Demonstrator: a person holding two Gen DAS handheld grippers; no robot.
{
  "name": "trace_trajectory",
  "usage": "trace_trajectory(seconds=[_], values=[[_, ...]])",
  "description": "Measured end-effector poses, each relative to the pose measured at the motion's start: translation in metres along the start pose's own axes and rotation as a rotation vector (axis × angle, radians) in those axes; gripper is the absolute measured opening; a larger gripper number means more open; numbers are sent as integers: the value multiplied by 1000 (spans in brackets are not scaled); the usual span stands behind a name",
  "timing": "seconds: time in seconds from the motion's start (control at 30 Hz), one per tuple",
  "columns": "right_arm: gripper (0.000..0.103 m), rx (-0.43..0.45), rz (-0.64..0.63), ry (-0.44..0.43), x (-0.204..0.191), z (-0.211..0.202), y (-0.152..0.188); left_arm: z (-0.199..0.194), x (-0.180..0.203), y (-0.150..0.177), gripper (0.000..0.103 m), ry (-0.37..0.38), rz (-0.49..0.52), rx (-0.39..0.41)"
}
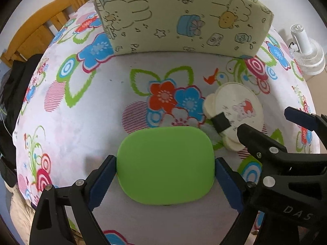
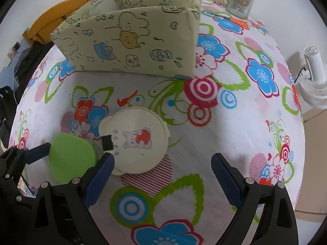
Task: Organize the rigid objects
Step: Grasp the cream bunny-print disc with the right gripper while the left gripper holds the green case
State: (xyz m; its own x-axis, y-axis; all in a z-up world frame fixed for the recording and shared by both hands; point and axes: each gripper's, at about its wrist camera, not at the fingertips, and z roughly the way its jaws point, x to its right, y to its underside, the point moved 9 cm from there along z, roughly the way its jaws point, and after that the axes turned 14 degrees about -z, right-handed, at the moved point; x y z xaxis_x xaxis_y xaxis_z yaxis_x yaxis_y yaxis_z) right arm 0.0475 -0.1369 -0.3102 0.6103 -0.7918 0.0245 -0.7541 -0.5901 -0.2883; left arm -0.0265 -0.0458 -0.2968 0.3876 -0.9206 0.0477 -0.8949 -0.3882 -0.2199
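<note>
Because the green lid (image 1: 165, 164) is flat and smooth, the left gripper (image 1: 165, 175) takes it across its short width, one blue pad pressed to each side edge, so it sits level just above the flowered tablecloth (image 1: 81, 118). It is a rounded rectangle of plain bright green, matte, with no markings visible. Just beside the lid, on its right, lies the cream round case (image 2: 134, 138), bear-eared, with a faded pink-and-red cartoon print and a small black tab at the edge nearest the lid. The right gripper (image 2: 162, 175) hangs over the cloth on the near side of that case with its jaws spread wide and nothing between them, probably lining up to take it. Beyond the lid stands the cartoon-printed fabric box (image 1: 184, 20), the likely destination for both.
</note>
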Motion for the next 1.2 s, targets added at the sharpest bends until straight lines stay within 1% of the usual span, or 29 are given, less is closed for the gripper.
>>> trace_trajectory(seconds=[0.1,0.2,0.37,0.47,0.57,0.7,0.77,0.83,0.87,0.9,1.07,1.2], values=[[97,1,2,-9,-6,1,-4,0,-7,-6,95,-16,23,14],[97,1,7,-31,-11,4,-8,0,-14,-15,95,-12,36,17],[97,-17,14,-26,-13,12,-12,2,-21,-22,95,-14,66,14],[97,-46,10,-18,-15,18,-12,3,-25,-23,95,-30,94,23],[97,-62,3,-10,-18,23,-13,7,-26,-28,95,-23,116,27],[97,-76,-3,29,-21,27,-16,10,-25,-30,95,-10,117,17],[93,-80,-12,35,-25,27,-18,12,-28,-31,95,-5,116,13],[78,-70,-48,28,-34,25,-26,14,-29,-33,95,-3,118,10],[78,-74,-51,39,-36,25,-27,14,-29,-34,95,-1,121,9],[76,-80,-41,30,-37,26,-27,15,-30,-36,95,-1,119,10],[76,-77,5,20,-37,24,-32,12,-29,-44,95,2,139,17],[76,-61,47,17,-23,15,-36,7,-26,-53,95,14,148,24]])
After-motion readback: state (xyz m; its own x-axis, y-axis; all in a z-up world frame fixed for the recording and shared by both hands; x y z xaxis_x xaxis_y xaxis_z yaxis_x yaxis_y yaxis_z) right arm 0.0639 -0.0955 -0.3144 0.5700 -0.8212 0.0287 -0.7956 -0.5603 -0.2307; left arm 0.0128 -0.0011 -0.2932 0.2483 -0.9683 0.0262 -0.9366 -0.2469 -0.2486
